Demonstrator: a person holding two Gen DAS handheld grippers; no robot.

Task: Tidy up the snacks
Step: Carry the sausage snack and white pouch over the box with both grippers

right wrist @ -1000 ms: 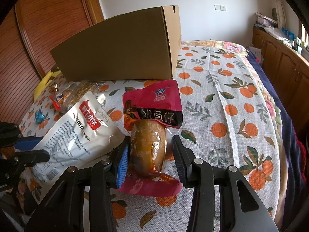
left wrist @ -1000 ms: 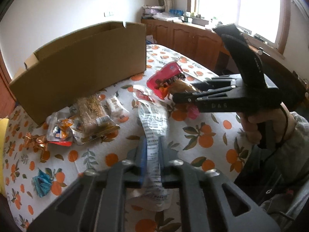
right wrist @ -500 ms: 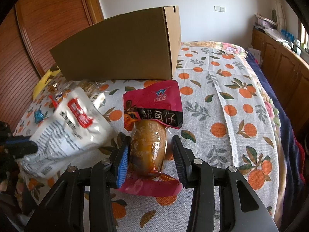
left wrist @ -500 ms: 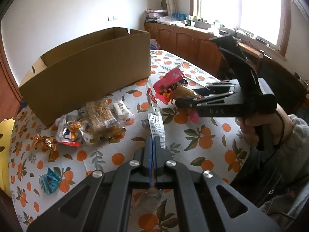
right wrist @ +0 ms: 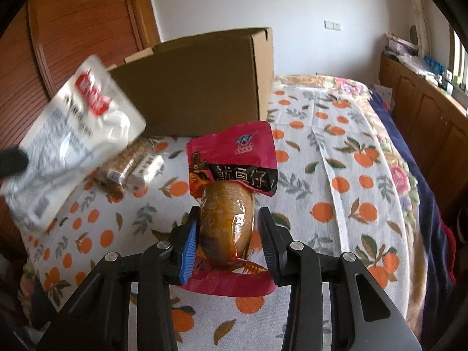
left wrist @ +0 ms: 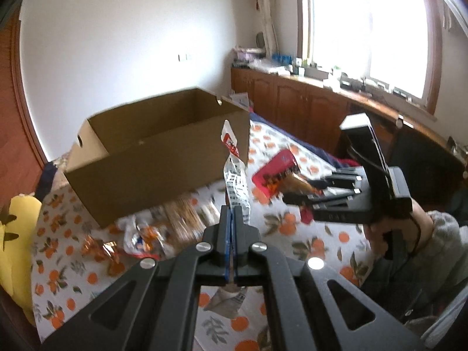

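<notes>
Left gripper [left wrist: 233, 219]: fingers clamped on 1 flat white plastic pouch with red label [left wrist: 235, 172], held aloft near the open brown cardboard box [left wrist: 152, 163].

Right gripper [right wrist: 229, 231]: fingers narrowly bracketing 1 pink foil squid packet [right wrist: 232, 175]; contact unclear.

Step, judged: loading.

Next: carry pouch over box rim, release.

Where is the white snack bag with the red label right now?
The white snack bag is up in the air, pinched in the left gripper, in front of the cardboard box; the right wrist view shows it at the far left.
</notes>
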